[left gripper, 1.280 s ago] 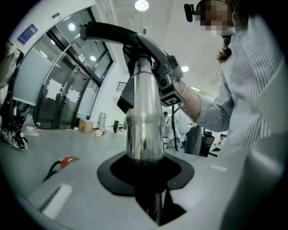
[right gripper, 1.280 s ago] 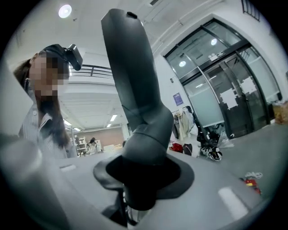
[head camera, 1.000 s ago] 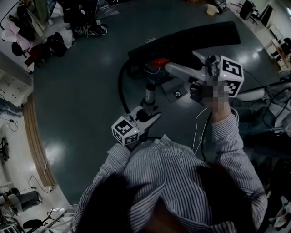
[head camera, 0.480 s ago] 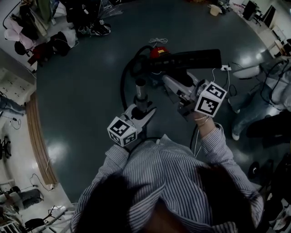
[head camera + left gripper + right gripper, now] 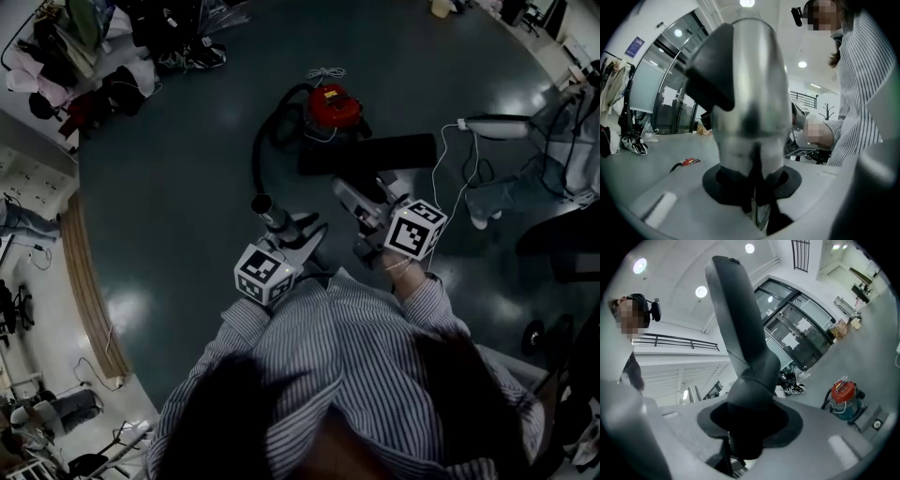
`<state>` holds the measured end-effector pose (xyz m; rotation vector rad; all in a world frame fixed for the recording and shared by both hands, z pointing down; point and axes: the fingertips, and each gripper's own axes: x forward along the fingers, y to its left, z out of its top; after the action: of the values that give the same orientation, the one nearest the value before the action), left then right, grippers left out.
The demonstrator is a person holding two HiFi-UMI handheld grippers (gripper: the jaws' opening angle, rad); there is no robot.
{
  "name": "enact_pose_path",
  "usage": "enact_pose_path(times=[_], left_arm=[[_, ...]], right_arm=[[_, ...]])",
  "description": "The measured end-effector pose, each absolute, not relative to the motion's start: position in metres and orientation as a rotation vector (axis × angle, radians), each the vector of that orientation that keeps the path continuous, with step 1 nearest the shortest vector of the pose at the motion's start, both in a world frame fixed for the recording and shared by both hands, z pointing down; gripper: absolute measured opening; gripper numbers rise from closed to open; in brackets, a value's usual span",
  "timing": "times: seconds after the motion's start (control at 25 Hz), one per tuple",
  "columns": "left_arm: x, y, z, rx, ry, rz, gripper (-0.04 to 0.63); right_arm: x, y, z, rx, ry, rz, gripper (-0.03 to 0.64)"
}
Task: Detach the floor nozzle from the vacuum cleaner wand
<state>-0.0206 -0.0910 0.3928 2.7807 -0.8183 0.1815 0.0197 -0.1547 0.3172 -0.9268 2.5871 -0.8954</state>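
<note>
In the head view my left gripper (image 5: 302,232) is shut on the silver wand (image 5: 267,210), whose open end points up and left. That tube (image 5: 745,93) with its black cuff fills the left gripper view, clamped between my jaws (image 5: 752,187). To the right, my right gripper (image 5: 361,204) is shut on the neck of the black floor nozzle (image 5: 375,153), a long flat bar held over the floor. The right gripper view shows the neck (image 5: 750,376) rising out of my jaws (image 5: 745,427). Wand end and nozzle neck are apart.
The red vacuum canister (image 5: 333,103) stands on the dark floor beyond the nozzle, its black hose (image 5: 258,155) curving left toward the wand. A white cable (image 5: 450,187) and another person's legs (image 5: 511,192) are at the right. Bags and shoes (image 5: 122,84) lie far left.
My right gripper has come down and in toward the body with the nozzle, which now looks smaller and lower. The left gripper has barely moved; the wand has tipped leftward.
</note>
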Motion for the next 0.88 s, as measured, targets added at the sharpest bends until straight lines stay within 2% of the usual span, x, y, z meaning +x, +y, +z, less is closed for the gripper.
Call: enact_pose_path(times=[0.88], left_arm=[[0.006, -0.092, 0.374, 2.880, -0.746, 0.130, 0.100]], right_arm=[[0.020, -0.136, 0.314, -0.904, 2.673, -0.884, 0.146]])
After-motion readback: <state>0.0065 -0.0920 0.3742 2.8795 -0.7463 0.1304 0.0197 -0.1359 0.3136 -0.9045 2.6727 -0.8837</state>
